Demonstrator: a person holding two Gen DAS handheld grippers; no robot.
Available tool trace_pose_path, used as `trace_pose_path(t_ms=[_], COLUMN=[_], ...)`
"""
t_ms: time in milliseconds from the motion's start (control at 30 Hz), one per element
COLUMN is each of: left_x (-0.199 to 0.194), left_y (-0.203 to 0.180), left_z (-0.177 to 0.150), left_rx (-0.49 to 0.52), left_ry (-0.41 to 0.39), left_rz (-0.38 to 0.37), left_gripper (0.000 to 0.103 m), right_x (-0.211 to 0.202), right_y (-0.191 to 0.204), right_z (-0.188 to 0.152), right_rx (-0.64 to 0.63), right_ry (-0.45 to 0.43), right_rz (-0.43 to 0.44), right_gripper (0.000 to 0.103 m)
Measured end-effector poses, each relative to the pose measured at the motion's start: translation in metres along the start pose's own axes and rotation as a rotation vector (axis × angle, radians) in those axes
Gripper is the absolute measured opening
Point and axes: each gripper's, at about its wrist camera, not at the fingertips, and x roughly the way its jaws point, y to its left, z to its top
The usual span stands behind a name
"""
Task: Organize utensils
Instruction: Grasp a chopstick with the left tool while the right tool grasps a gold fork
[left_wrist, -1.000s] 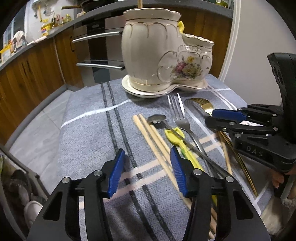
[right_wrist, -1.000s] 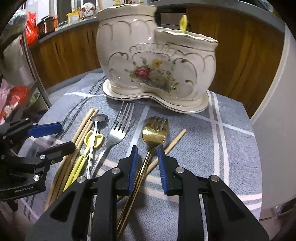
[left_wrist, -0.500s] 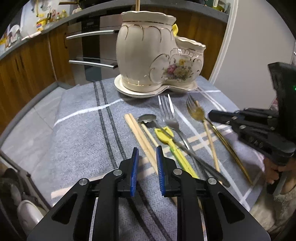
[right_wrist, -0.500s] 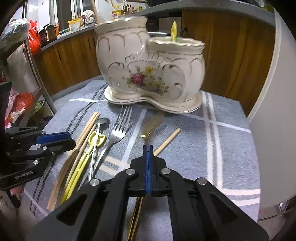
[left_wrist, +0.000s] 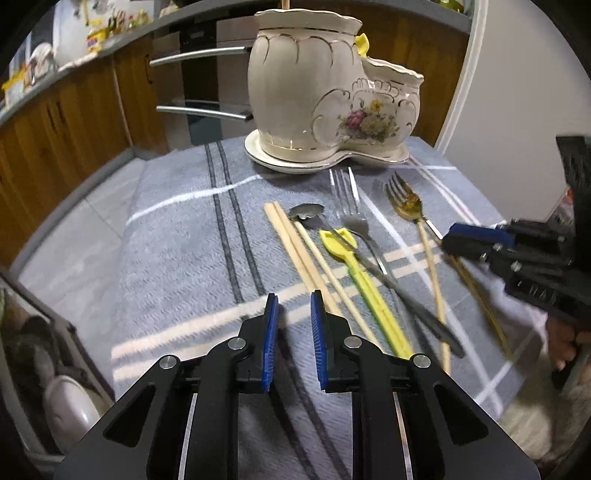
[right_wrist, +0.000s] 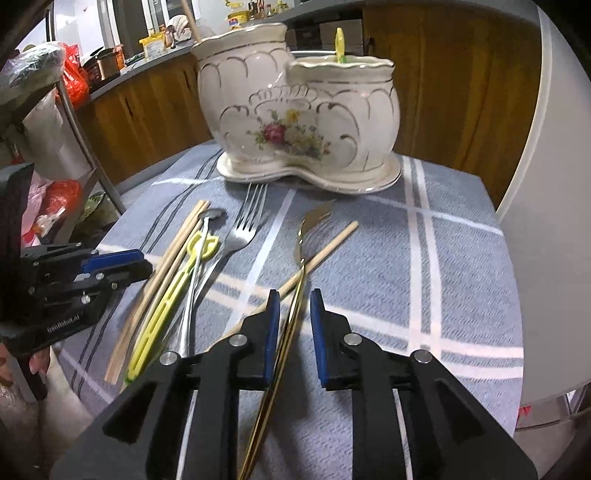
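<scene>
The left gripper, black with blue pads, hovered over the grey striped tablecloth with its jaws a narrow gap apart and nothing between them, having closed in from a wider spread. Just right of it lay a pair of pale wooden chopsticks, a steel spoon, a yellow plastic utensil, a steel fork and a lone chopstick.

The right gripper straddled the handle of the gold-coloured fork; its jaws had just reopened a little, and the handle ran between the pads closer to the left one, its head tilted on edge toward the far side. Whether a pad touched it could not be told.

At the far edge stood the cream ceramic two-compartment utensil holder with a floral motif, a yellow handle poking from its right, lower compartment.
</scene>
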Motion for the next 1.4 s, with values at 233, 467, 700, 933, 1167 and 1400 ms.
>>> trace_pose_path(t_ms=[233, 467, 700, 933, 1167, 1400], left_x=[-0.004, -0.001, -0.004, -0.002, 0.010, 0.013], left_y=[-0.007, -0.011, -0.021, -0.024, -0.027, -0.017], left_z=[-0.002, 0.002, 0.002, 0.004, 0.017, 0.022], left_rx=[-0.016, -0.010, -0.019, 0.007, 0.041, 0.011], left_ry=[0.011, 0.036, 0.052, 0.072, 0.129, 0.113], left_rz=[0.003, 0.084, 0.059, 0.106, 0.143, 0.137], left_gripper=[0.019, 0.019, 0.019, 0.019, 0.019, 0.009], right_x=[0.000, 0.000, -0.002, -0.004, 0.001, 0.007], right_y=[0.004, 0.006, 0.008, -0.001, -0.006, -0.019], right_z=[-0.010, -0.012, -0.014, -0.013, -0.009, -0.001], right_rx=[-0.028, -0.059, -0.095, -0.087, -0.063, 0.006], right_ry=[0.014, 0.013, 0.005, 0.002, 0.003, -0.004], right_rz=[-0.011, -0.046, -0.101, -0.130, -0.113, -0.034], right_gripper=[0.017, 0.018, 0.018, 0.018, 0.018, 0.007])
